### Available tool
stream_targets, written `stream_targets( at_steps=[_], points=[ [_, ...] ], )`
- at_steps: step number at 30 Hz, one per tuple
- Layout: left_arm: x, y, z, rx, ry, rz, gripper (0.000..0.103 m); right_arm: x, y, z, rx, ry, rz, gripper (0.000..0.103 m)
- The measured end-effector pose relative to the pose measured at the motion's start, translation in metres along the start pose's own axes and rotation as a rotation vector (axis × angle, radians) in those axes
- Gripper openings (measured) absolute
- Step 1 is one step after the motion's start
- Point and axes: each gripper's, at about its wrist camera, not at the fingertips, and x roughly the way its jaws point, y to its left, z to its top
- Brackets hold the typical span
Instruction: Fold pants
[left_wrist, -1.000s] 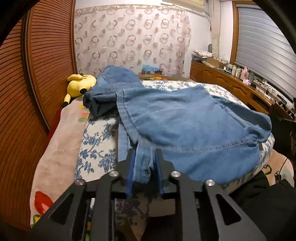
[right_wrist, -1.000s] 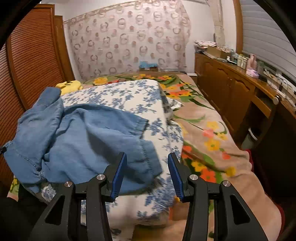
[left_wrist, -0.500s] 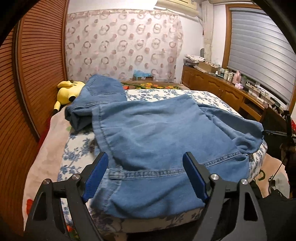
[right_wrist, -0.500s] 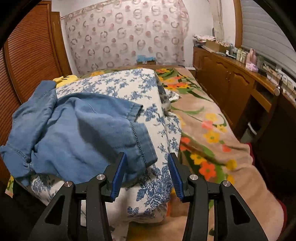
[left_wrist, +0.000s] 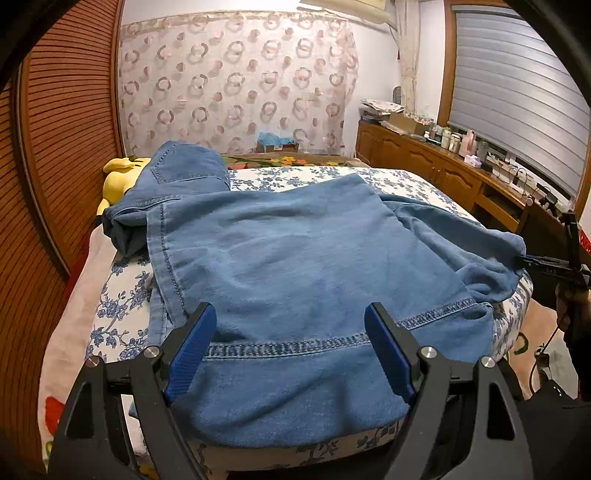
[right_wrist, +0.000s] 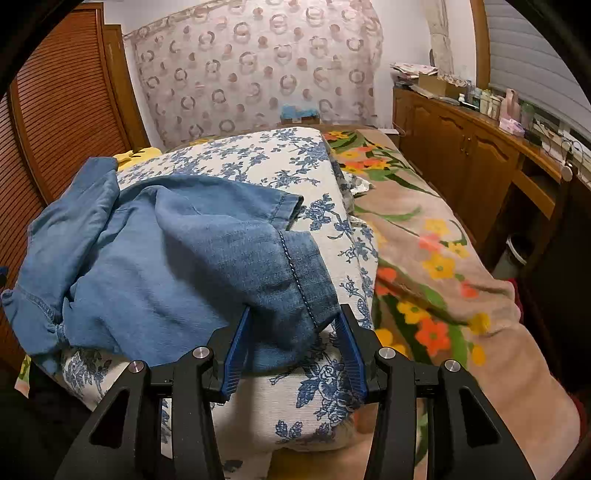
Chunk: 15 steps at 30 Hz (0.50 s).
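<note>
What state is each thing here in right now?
Jeans: rumpled, partly folded over, lying on the bed.
Left gripper: fingers wide apart, nothing pinched.
Right gripper: fingers around the jeans' hem, not squeezing it.
Window blind: lowered.
Yellow plush toy: lying beside the jeans.

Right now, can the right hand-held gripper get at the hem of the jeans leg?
Probably yes. The right hand-held gripper already straddles the hem of the jeans, jaws apart on either side, and nothing lies between them but denim on the floral quilt.
</note>
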Motion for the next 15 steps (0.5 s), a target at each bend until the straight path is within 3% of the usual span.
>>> stream_targets(
  at_steps=[9, 13, 15],
  points=[
    [0.002, -0.003, 0.001, 0.0, 0.003, -0.002, 0.083, 0.008, 0.005, 0.002, -0.036, 0.01, -0.015, 0.048],
    [0.004, -0.004, 0.0, -0.001, 0.005, -0.001, 0.083, 0.01, 0.004, 0.003, -0.047, 0.016, -0.014, 0.042],
    [0.004, -0.003, 0.0, -0.001, 0.005, -0.001, 0.083, 0.01, 0.004, 0.003, -0.055, 0.018, -0.013, 0.034]
  ],
)
